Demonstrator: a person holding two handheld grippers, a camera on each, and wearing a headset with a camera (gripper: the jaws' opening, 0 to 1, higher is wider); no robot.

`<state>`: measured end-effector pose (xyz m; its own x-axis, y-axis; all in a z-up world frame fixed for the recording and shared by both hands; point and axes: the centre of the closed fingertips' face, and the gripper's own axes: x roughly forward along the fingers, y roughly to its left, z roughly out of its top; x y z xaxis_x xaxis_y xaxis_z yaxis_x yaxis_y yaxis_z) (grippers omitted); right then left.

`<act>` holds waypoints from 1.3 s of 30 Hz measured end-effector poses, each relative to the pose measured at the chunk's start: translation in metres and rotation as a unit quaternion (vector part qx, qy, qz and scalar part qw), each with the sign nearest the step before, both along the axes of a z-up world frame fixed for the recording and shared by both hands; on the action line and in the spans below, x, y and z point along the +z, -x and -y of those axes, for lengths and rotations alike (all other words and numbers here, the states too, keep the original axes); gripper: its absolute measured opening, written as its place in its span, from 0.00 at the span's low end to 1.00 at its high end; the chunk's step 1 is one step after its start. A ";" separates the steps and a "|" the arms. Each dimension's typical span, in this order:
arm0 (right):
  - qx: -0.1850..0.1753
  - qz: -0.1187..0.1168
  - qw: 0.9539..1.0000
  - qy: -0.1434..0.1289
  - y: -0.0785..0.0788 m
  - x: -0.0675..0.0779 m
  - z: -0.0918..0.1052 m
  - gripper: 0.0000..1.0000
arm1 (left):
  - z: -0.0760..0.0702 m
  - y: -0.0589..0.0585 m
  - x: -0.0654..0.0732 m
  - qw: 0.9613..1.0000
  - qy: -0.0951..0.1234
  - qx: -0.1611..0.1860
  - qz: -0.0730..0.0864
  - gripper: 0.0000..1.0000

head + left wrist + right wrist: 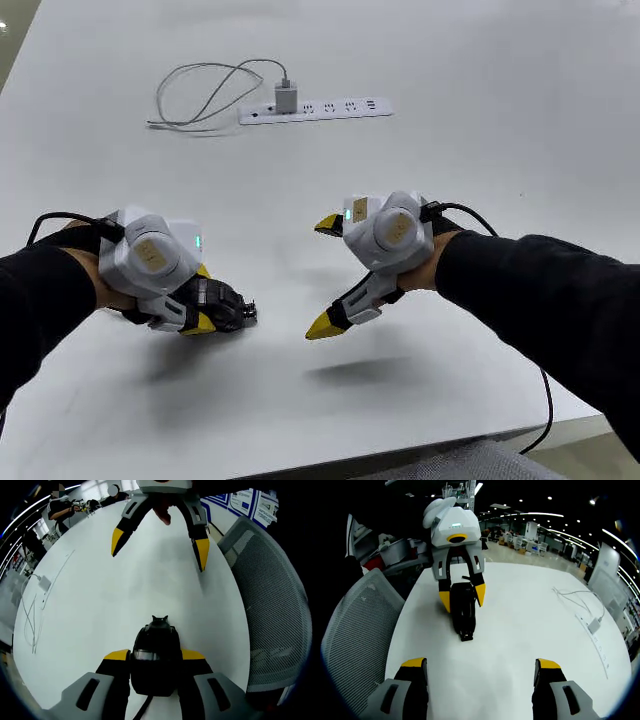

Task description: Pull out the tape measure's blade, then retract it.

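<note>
A black tape measure [155,652] sits clamped between the yellow-tipped jaws of my left gripper [204,298], low over the white table. Its small blade hook [250,311] points toward the right gripper, and no blade is drawn out. From the right gripper view the tape measure [462,608] stands edge-on in the left gripper [459,596], hook end [466,637] near the table. My right gripper [326,276] hovers open a short way to the right of the hook, its jaws spread wide with nothing between them. It faces me in the left gripper view [159,544].
A white power strip [315,109] with a charger and looped cable [205,92] lies at the far side of the table [470,100]. A grey mesh chair [270,605] stands by the table's near edge. People and workbenches are in the background.
</note>
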<state>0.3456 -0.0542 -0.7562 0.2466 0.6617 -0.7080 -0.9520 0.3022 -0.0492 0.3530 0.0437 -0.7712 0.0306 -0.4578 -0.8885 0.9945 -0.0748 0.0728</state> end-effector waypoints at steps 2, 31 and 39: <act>0.004 0.005 1.000 0.000 -0.002 -0.004 -0.004 0.82 | 0.000 0.000 0.000 1.000 0.000 -0.003 -0.001 0.31; 0.069 -0.030 0.997 0.019 0.002 -0.041 -0.064 0.37 | -0.001 -0.002 -0.001 1.000 0.005 -0.013 0.005 0.32; 0.080 -0.028 0.996 0.018 0.002 -0.043 -0.070 0.24 | -0.001 -0.002 -0.001 1.000 0.007 -0.013 0.003 0.32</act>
<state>0.3438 0.0158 -0.7989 0.0982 0.6640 -0.7413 -0.9895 0.1445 -0.0017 0.3547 0.0442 -0.7724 0.0238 -0.4708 -0.8819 0.9919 -0.0993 0.0798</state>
